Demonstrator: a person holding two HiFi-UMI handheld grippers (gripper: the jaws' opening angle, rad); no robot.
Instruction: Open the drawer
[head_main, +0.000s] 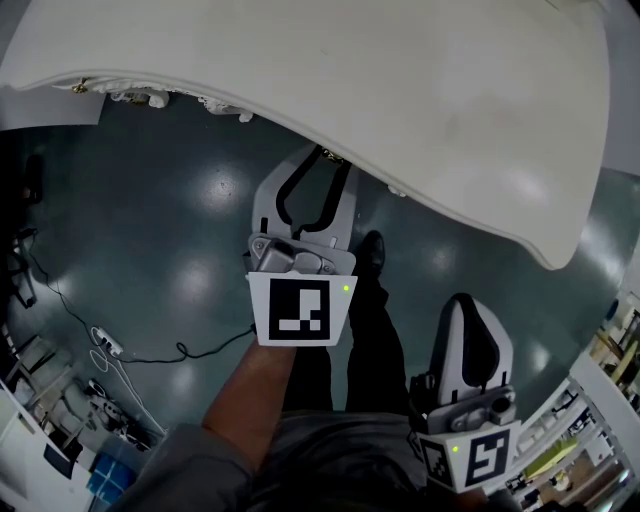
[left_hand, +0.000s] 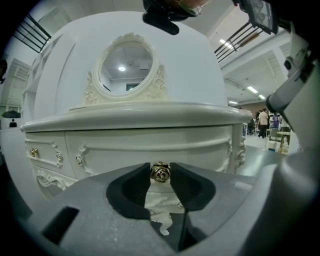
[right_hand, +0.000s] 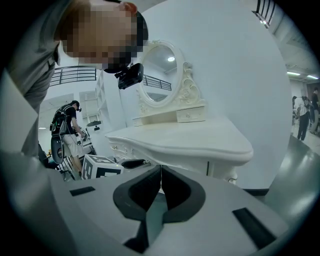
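A white carved dressing table fills the top of the head view, with its wide middle drawer facing me in the left gripper view. The drawer's gold rose-shaped knob sits between my left gripper's dark pads, which press on it from both sides. From above, my left gripper reaches under the table's front edge, and its tips are partly hidden there. My right gripper is shut with nothing between its jaws. It is held back at the lower right, apart from the table.
An oval mirror stands on the tabletop. A smaller side drawer with its own gold knob lies to the left. Cables and a power strip lie on the dark floor at the left. My shoe is by the table. People stand in the background.
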